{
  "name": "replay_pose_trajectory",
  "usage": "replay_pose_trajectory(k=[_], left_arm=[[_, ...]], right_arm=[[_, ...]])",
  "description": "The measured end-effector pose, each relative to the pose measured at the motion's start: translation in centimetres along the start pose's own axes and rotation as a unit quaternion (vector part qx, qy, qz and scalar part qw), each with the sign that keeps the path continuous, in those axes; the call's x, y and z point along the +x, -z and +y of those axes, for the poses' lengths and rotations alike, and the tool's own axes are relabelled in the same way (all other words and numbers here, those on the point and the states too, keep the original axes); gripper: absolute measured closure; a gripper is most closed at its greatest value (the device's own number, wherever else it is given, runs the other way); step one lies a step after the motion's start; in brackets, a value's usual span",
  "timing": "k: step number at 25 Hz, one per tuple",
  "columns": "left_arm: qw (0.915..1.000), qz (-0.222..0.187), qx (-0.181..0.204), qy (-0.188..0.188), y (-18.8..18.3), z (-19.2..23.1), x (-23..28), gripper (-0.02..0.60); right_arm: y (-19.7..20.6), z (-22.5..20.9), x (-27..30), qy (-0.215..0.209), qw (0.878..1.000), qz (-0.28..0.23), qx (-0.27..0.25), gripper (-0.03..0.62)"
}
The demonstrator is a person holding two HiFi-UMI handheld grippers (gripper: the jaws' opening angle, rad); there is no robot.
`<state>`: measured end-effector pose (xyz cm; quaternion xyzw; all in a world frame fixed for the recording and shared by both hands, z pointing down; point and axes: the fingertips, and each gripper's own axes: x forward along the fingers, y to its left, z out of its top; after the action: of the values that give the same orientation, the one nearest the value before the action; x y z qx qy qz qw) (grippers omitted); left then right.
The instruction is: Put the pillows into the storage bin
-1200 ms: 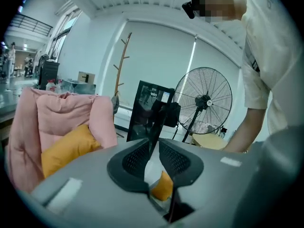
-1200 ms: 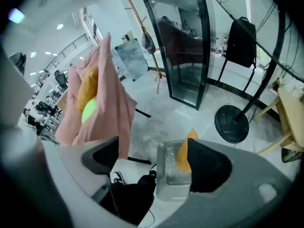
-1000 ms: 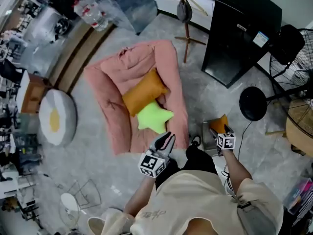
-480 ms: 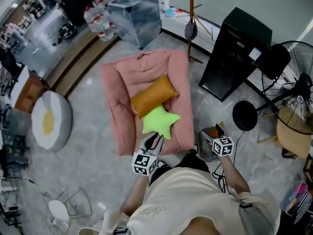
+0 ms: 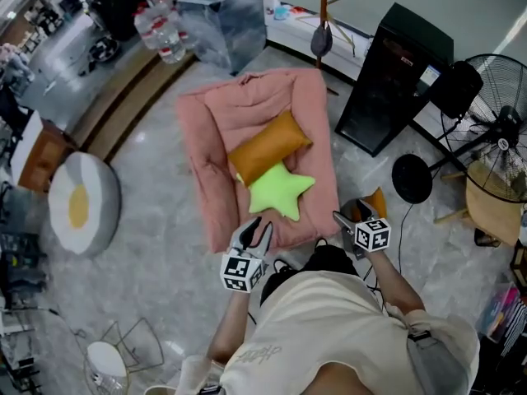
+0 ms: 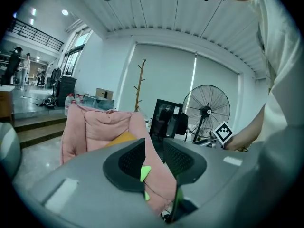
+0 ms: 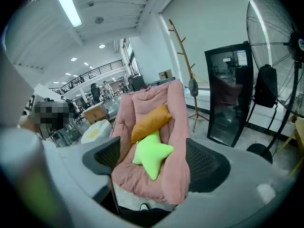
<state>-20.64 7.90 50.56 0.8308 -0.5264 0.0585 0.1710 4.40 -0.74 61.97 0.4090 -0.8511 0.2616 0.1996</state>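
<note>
Star pillow (image 5: 282, 191) near the lounger's (image 5: 216, 122) front edge: soft, probably light, so pinch a point. Left gripper (image 5: 256, 228) has just been opening, right gripper (image 5: 349, 219) is agape, both empty.

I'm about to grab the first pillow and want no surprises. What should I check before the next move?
1. Left gripper ready: jaws apart, have just been opening, nothing gripped. Ok.
2. Right gripper ready: jaws apart, empty. Ok.
3. Star pillow free to take: lies uncovered on the lounger, at the end nearest the person. Ok.
4. Orange pillow clear of the star: they touch at the star's far point, and which one overlaps is unclear. Cannot tell.
5. Bin open: stands beyond the lounger's far end, its top unclear. Cannot tell.
</note>
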Motion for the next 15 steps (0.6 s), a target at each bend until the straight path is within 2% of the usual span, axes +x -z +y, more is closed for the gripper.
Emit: replay_pose_trajectory(k=[5,10,15], left_arm=[[0.9994,-0.006,-0.022,-0.027,0.1,1.7,-0.9,0.443],[0.9980,0.020,-0.031,-0.051,0.6,3.2,-0.7,0.443],[0.9958,0.047,-0.032,-0.072,-0.1,4.6,1.8,0.443]], right_arm=[[-1.5,0.0,1.8,-0.018,1.000,0.009,0.009,0.164],[-3.0,-1.2,6.1,-0.036,0.999,0.014,0.032,0.164],[-4.5,-3.3,11.8,-0.059,0.997,0.036,0.032,0.164]])
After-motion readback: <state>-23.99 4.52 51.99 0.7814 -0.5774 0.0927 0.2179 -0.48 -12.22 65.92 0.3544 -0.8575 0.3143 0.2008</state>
